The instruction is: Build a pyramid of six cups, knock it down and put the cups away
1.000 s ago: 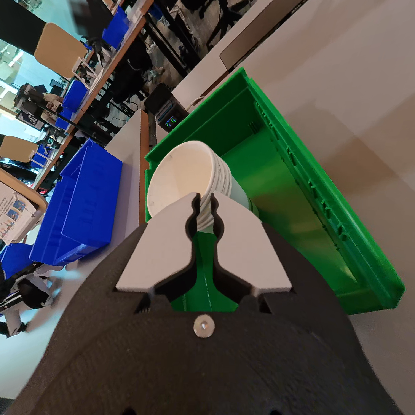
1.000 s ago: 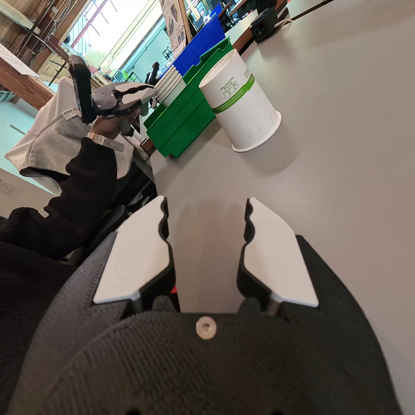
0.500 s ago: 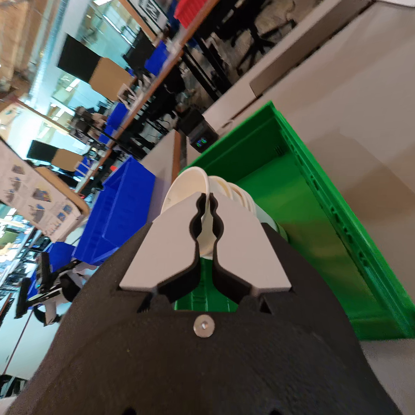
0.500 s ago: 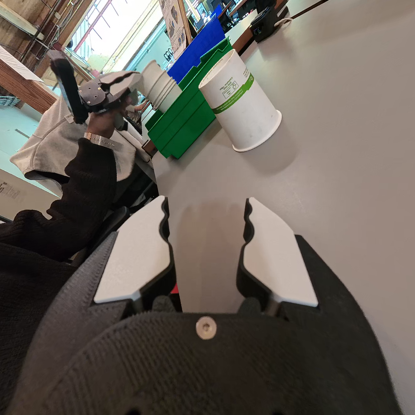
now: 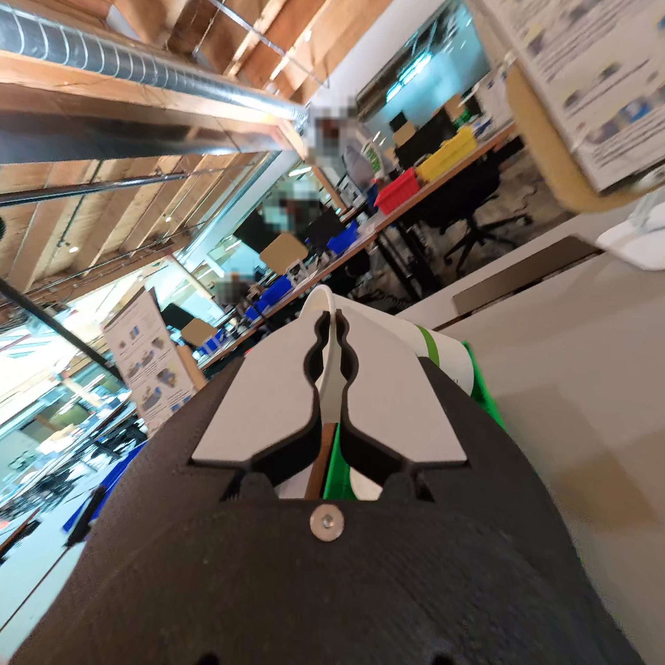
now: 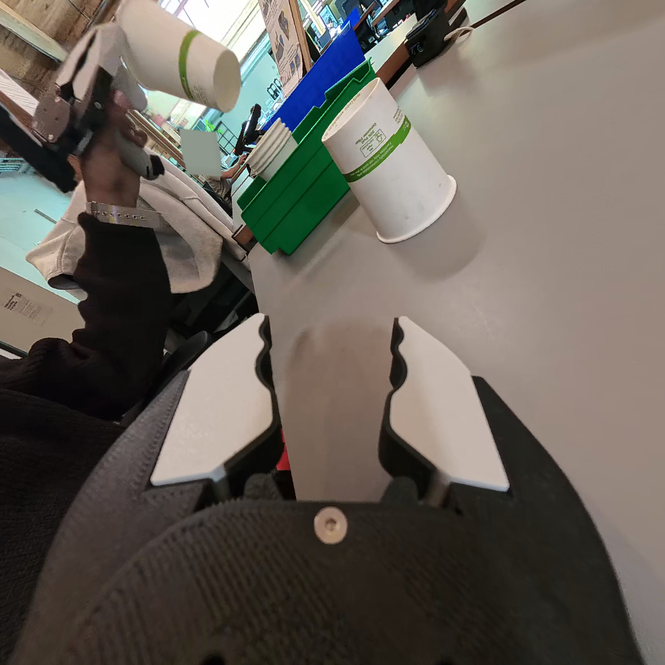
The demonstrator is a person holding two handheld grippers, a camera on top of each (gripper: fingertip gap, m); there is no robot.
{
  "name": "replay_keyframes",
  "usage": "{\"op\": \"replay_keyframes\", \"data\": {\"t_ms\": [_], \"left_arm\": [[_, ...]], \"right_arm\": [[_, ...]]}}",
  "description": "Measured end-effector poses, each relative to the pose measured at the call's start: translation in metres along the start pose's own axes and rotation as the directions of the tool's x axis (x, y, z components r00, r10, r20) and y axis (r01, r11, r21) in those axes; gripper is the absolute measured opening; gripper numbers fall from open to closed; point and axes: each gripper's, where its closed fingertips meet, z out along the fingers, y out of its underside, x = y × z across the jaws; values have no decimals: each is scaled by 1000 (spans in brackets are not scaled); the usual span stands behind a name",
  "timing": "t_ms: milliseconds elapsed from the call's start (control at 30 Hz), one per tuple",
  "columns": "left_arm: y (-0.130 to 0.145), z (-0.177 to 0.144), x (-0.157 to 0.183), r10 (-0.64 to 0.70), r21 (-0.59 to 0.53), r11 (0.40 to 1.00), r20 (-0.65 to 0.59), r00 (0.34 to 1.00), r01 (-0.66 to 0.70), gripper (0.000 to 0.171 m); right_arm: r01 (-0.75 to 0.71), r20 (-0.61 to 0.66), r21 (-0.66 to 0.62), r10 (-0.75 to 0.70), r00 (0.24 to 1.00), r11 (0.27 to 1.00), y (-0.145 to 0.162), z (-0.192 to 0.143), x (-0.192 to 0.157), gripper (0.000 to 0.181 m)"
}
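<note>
Overhead, nothing to note; we start at the grey table point(image 6: 539, 252). Along its far left edge sits a green bin point(image 6: 302, 201) with a stack of cups point(image 6: 270, 151) at its near end. Just beside the bin, an upside-down cup point(image 6: 392, 172) stands on the table. High above the table's left edge, the left gripper point(image 5: 333, 345) pinches the rim of one paper cup point(image 6: 180, 68), jaws together. The right gripper point(image 6: 331, 360) hovers low over the near edge, jaws apart, empty.
</note>
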Motion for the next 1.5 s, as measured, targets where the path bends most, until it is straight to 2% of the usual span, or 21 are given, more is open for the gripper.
{"op": "replay_keyframes", "data": {"t_ms": [167, 300, 433, 567, 700, 800, 867, 933, 1000, 1133, 1167, 1267, 1367, 1467, 1500], "left_arm": [[-69, -16, 45, -110, 171, 976, -157, 981, 136, 5], [-118, -32, 100, -212, 242, 922, -341, 916, 304, 5], [-143, -47, 169, -351, 167, 849, -532, 771, 502, 5], [-159, -68, 231, -454, 102, 753, -635, 625, 650, 4], [-166, -91, 278, -417, 119, 755, -672, 613, 644, 4], [-168, -104, 296, -440, 98, 722, -698, 565, 684, 4], [-166, -111, 309, -471, 36, 696, -731, 494, 717, 4], [-162, -117, 328, -495, -48, 679, -766, 409, 732, 4], [-157, -123, 345, -507, -115, 667, -794, 336, 736, 4], [-155, -140, 368, -489, -234, 630, -860, 144, 740, 4], [-153, -142, 373, -494, -259, 627, -862, 117, 735, 4], [-150, -146, 378, -477, -268, 625, -875, 86, 733, 4], [-147, -149, 385, -439, -267, 666, -895, 77, 696, 4], [-129, -142, 397, -480, -302, 709, -869, 121, 637, 4], [-125, -141, 401, -489, -319, 712, -865, 115, 626, 4]], "right_arm": [[19, 8, 16, -19, 1000, 1000, -3, 1, -3, 76], [36, 53, 21, -37, 998, 999, -3, 4, -14, 83], [-61, 194, 100, 41, 980, 993, -10, 8, -45, 85], [-203, 356, 141, 142, 924, 969, -11, 14, -78, 87], [-316, 396, 187, 223, 891, 930, -19, 12, -76, 90], [-346, 336, 366, 224, 915, 864, -46, -11, -49, 89], [-323, 290, 498, 197, 937, 805, -65, -34, -32, 88], [-315, 257, 581, 198, 946, 750, -79, -54, -18, 99], [-333, 255, 622, 219, 942, 709, -87, -68, -6, 101], [-437, 361, 660, 252, 898, 611, -99, -89, 7, 102], [-448, 371, 666, 256, 893, 597, -101, -93, 9, 101], [-456, 387, 664, 249, 888, 593, -103, -96, 10, 98], [-415, 364, 709, 207, 908, 570, -109, -106, 9, 98], [-334, 317, 768, 129, 940, 546, -117, -122, 4, 89], [-313, 307, 776, 105, 946, 548, -118, -125, 1, 86]]}}
